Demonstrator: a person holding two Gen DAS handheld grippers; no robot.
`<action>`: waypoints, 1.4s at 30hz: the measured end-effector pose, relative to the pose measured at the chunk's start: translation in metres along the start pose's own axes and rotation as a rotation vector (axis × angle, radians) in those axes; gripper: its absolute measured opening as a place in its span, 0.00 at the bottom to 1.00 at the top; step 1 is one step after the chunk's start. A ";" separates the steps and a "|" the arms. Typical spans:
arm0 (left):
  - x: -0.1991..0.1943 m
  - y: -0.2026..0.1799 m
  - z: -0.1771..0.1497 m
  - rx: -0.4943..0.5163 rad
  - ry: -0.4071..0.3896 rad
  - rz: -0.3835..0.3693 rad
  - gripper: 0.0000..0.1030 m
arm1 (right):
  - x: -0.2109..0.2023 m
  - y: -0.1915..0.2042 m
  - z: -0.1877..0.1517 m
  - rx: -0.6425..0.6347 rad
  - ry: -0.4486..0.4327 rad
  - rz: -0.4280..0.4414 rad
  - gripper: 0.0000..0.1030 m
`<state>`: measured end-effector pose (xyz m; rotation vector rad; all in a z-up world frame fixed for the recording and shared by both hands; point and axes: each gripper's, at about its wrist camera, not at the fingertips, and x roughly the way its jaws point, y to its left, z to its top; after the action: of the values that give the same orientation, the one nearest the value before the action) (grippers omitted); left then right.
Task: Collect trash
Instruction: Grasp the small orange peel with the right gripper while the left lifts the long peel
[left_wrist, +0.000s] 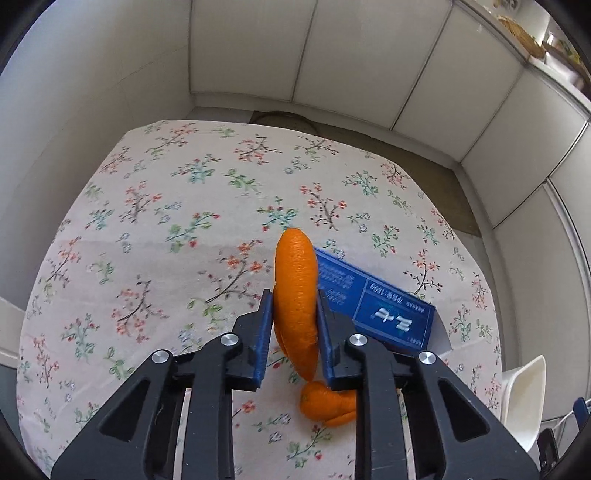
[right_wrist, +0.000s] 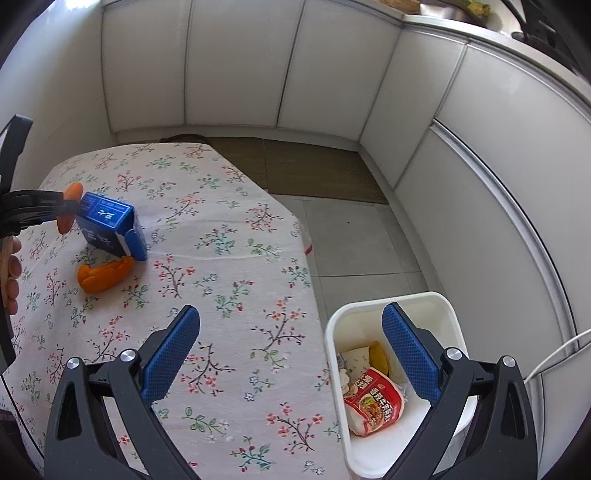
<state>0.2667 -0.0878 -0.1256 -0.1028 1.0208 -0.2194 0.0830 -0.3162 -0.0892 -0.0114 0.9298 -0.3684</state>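
My left gripper (left_wrist: 294, 306) is shut on a long piece of orange peel (left_wrist: 295, 291) and holds it above the floral tablecloth (left_wrist: 166, 221). A second orange peel (left_wrist: 327, 404) lies on the cloth just below it, next to a blue carton (left_wrist: 373, 306). In the right wrist view the held peel (right_wrist: 69, 212), the carton (right_wrist: 110, 225) and the loose peel (right_wrist: 103, 275) sit at the table's left. My right gripper (right_wrist: 291, 332) is open and empty, over the table edge and the white bin (right_wrist: 391, 376), which holds a red noodle packet (right_wrist: 373, 402) and other wrappers.
White cabinet doors (right_wrist: 236, 66) line the back and right. A brown floor mat (right_wrist: 314, 170) lies beyond the table, and grey floor tiles (right_wrist: 354, 243) run between table and cabinets. The white bin's rim (left_wrist: 524, 387) shows at the table's right in the left wrist view.
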 end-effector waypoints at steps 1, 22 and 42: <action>-0.004 0.005 -0.003 -0.014 0.001 -0.002 0.21 | 0.000 0.003 0.000 -0.007 -0.001 0.002 0.93; -0.098 0.062 -0.037 -0.099 -0.034 -0.096 0.21 | 0.068 0.099 0.019 0.259 0.230 0.415 0.93; -0.109 0.089 -0.025 -0.137 -0.027 -0.111 0.21 | 0.109 0.149 0.017 0.366 0.287 0.372 0.16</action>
<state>0.2023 0.0241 -0.0647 -0.2862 1.0039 -0.2482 0.2003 -0.2138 -0.1894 0.5552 1.1105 -0.1907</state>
